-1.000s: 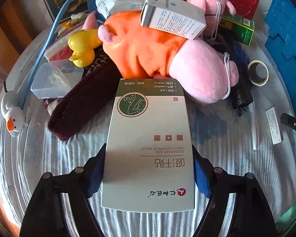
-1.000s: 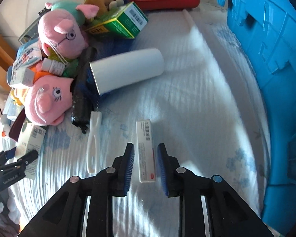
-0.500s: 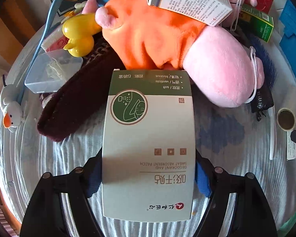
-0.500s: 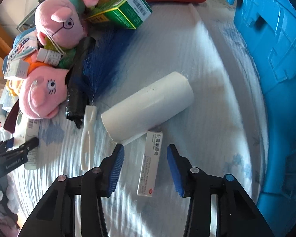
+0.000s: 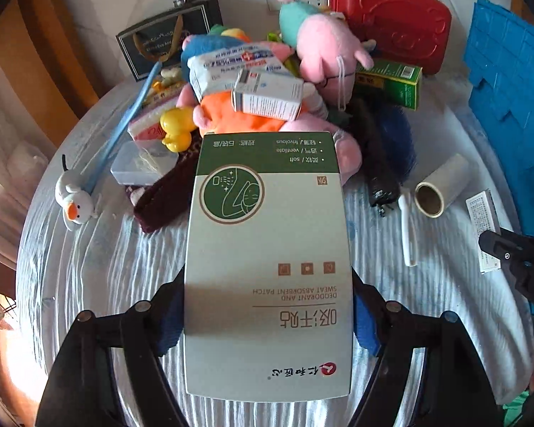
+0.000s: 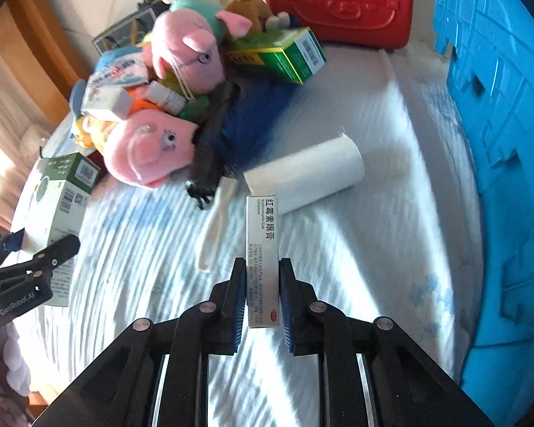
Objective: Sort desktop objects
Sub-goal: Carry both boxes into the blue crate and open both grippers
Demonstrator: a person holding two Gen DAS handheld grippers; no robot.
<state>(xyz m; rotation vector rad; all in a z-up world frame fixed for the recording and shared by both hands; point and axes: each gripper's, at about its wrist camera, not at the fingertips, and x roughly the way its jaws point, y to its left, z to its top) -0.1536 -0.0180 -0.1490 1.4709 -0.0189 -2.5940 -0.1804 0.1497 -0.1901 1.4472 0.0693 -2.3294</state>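
Observation:
My left gripper [image 5: 268, 299] is shut on a large green-and-white sweat-patch box [image 5: 267, 231], held flat above the tablecloth in front of the toy pile. In the right wrist view that box [image 6: 60, 195] and the left gripper [image 6: 28, 267] show at the left edge. My right gripper [image 6: 262, 284] has its jaws closing, and the blue pads press both sides of a slim white ointment box [image 6: 262, 235] that points away from me. The left wrist view catches the same ointment box [image 5: 482, 213] at its far right.
A white roll [image 6: 309, 174] and a white plastic handle [image 6: 213, 227] lie just beyond the ointment box. Behind them are pink pig plushes [image 6: 149, 149], a blue brush [image 6: 252, 117], a green carton [image 6: 288, 57] and a red case [image 6: 338, 0]. A blue crate [image 6: 498, 142] walls the right side.
The right jaws widened around the ointment box, then closed on it as the white roll came closer. The left gripper rose and drew back from the pile with the patch box.

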